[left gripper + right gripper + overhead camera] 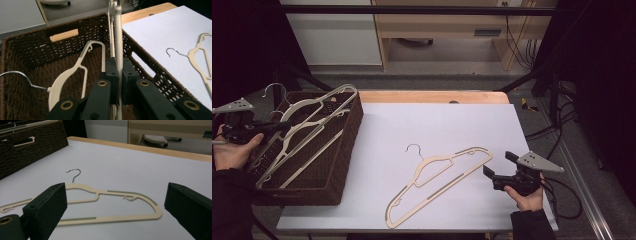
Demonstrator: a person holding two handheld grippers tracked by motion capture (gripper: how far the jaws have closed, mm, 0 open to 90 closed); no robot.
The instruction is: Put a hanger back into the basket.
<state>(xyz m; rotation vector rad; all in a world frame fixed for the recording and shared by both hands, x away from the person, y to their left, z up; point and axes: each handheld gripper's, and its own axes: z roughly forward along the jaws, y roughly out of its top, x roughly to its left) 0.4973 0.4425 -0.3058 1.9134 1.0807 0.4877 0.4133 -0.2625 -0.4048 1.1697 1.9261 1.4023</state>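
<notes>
From the high view, my left gripper (272, 126) sits at the left edge of the wicker basket (343, 150), which stands at the table's left edge. Several cream hangers lie stacked in the basket, their hooks toward its far-left corner. I judge the held hanger (307, 111) could drag its neighbours up with it, since hooks and notches overlap. One loose hanger (437, 182) lies flat on the white sheet (437, 125) near the table's front edge, hook pointing to the far side. My right gripper (502, 170) hovers just beside its right end, jaws spread

In the left gripper view, my jaws are pinched on the held hanger's thin bar (118, 50), which runs upright between the pads. The grip is narrow, so I expect it may swivel or slip if I lift fast. Another hanger in the basket (72, 75) rests against the basket floor, its metal hook (17, 75) pointing left

In the right gripper view, the jaws stand wide apart with nothing between them, and the loose hanger (100, 205) lies ahead. It lies flat, so closing too high would probably miss it
</notes>
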